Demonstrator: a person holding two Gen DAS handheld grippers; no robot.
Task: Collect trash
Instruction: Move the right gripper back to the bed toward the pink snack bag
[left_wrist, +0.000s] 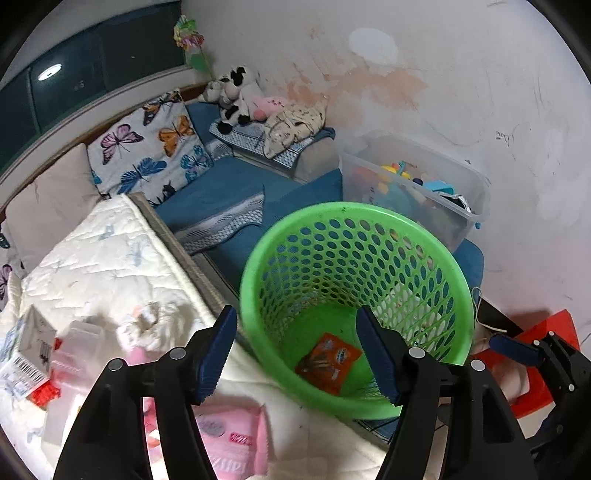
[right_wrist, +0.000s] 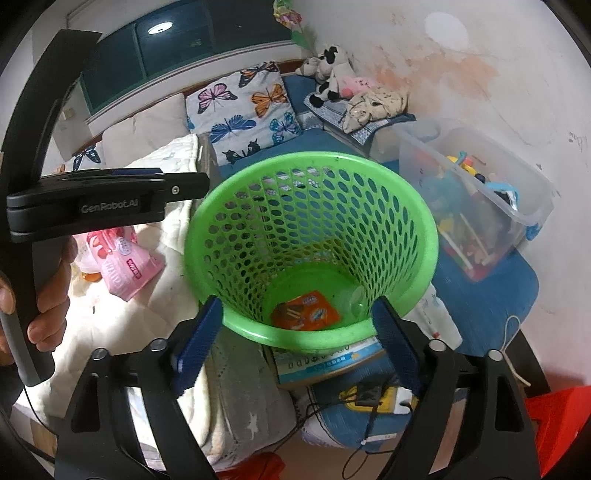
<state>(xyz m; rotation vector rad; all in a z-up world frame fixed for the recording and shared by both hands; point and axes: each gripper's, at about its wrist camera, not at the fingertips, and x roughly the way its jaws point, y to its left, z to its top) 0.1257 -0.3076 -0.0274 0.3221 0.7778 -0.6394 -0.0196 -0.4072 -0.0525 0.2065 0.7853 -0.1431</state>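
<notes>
A green perforated basket stands beside the white quilted mattress; it also shows in the right wrist view. An orange wrapper lies on its bottom, seen also in the right wrist view next to a clear plastic piece. My left gripper is open and empty above the basket's near rim. My right gripper is open and empty at the basket's near rim. A pink packet, a clear container, crumpled tissue and barcode paper lie on the mattress.
A clear bin of toys stands by the stained wall. Butterfly cushion, plush cow and blue bedding lie behind. A red object is at right. Cables and a yellow device lie under the basket.
</notes>
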